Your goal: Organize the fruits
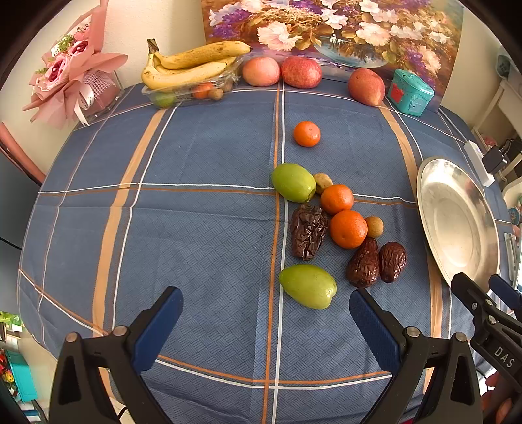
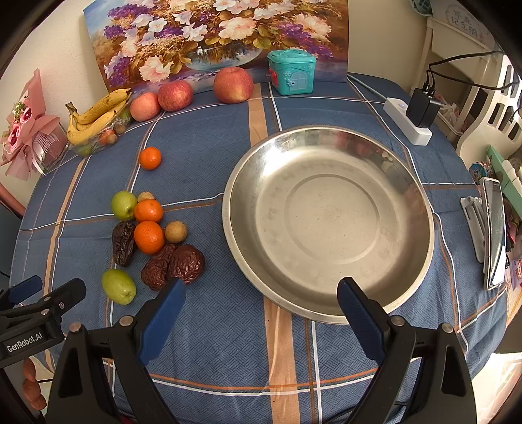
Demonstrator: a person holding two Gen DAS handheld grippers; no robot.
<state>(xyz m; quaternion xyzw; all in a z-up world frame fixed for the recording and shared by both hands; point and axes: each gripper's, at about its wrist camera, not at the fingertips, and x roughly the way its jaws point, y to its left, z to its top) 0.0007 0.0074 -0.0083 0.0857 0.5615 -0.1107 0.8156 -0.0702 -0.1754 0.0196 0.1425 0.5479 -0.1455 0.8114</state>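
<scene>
Writing: the left gripper (image 2: 42, 290) seen from the right wrist view carries "GenRobot.AI" on its body; the right gripper (image 1: 489, 290) seen from the left wrist view shows "DAS", with the rest cut off by the frame edge.
Left gripper: in its own view the blue pads (image 1: 156, 329) stand wide apart over the cloth (image 1: 195, 228) with nothing between them.
Right gripper: spread wide and holding nothing, its right pad (image 2: 359, 316) over the near rim of the pan (image 2: 326, 221).
Fruit pile: at 9 o'clock of the pan, close but not touching it; two green fruits (image 2: 119, 287), two oranges (image 2: 148, 237), three dates (image 2: 186, 263) and two small brown fruits (image 2: 176, 232), most of them touching.
Lone orange (image 2: 150, 158): at 12 o'clock of the pile, well apart.
Back row: three apples (image 2: 233, 84) in front of a painting (image 2: 215, 36), bananas (image 2: 98, 112) lying on a clear tray (image 1: 182, 94) at 10 o'clock.
Hard to see: fruits under the bananas are partly hidden; a plaque (image 2: 463, 19) at 1 o'clock bears writing too small to read.
Fingers (image 2: 31, 388): at 7 o'clock, cut off by the frame.
</scene>
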